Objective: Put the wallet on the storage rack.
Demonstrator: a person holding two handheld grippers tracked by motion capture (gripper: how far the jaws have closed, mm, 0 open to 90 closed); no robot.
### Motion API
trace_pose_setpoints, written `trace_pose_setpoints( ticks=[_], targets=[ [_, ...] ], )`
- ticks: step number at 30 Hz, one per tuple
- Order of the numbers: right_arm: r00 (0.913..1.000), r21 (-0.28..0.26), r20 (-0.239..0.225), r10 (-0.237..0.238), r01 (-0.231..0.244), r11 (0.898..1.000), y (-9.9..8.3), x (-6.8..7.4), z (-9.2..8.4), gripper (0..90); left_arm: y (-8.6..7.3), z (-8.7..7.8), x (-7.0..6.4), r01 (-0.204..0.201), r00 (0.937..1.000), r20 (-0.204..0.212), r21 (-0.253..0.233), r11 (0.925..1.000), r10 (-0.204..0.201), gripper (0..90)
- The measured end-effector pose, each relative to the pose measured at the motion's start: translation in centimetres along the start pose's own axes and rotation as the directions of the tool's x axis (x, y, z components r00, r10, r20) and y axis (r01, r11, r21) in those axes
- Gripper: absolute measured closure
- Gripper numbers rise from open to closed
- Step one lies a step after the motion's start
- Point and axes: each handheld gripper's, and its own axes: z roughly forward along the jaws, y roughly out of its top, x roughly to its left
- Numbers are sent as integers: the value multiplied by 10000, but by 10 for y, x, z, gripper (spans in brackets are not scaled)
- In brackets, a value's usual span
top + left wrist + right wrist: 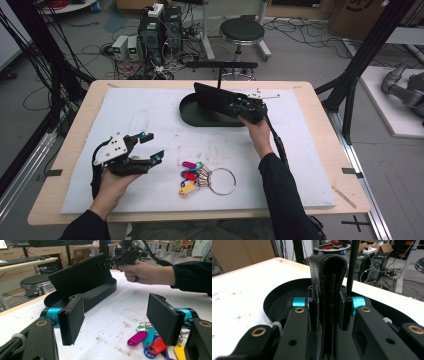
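My right gripper (pixel 234 105) is shut on a black folded leather wallet (pixel 214 98), which stands on edge over a black oval tray (pixel 192 119) at the back middle of the white mat. In the right gripper view the wallet's (pixel 328 287) rounded fold rises between the pads (pixel 313 312), with the tray (pixel 278 298) beneath. My left gripper (pixel 152 146) hovers open at the front left, nothing between its jaws. A bunch of coloured key tags (pixel 191 177) on a metal ring (pixel 223 181) lies just right of it. The left gripper view shows the tags (pixel 147 340) below its open pads (pixel 73 317).
A thin black post (pixel 352 265) with a crossbar (pixel 221 65) rises from the tray's far side. The white mat (pixel 125 115) covers most of the wooden table (pixel 82 107). A stool (pixel 242 31), computers and cables sit on the floor beyond.
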Motion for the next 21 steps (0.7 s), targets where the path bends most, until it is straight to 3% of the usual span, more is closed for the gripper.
trace_pose_setpoints(
  ticks=[5, 9, 18, 21],
  targets=[
    [9999, 72, 23, -101, 101, 9999, -3, -6, 1, 758, 0, 1, -1, -37, 10000, 69, -13, 10000, 37, 301],
    [9997, 539, 63, 215, -218, 9983, -10, -12, 4, 754, 1, 2, -2, -62, 9999, 101, -37, 10000, 62, 302],
    [9992, 1114, 390, 42, -85, 9937, -14, -15, 7, 737, -1, 0, 0, -39, 10000, 22, 5, 10000, 39, 302],
    [9990, 1578, 452, -48, -24, 9875, -17, -17, 8, 722, -1, 1, 1, -35, 10000, -3, 39, 10000, 35, 302]
  ],
)
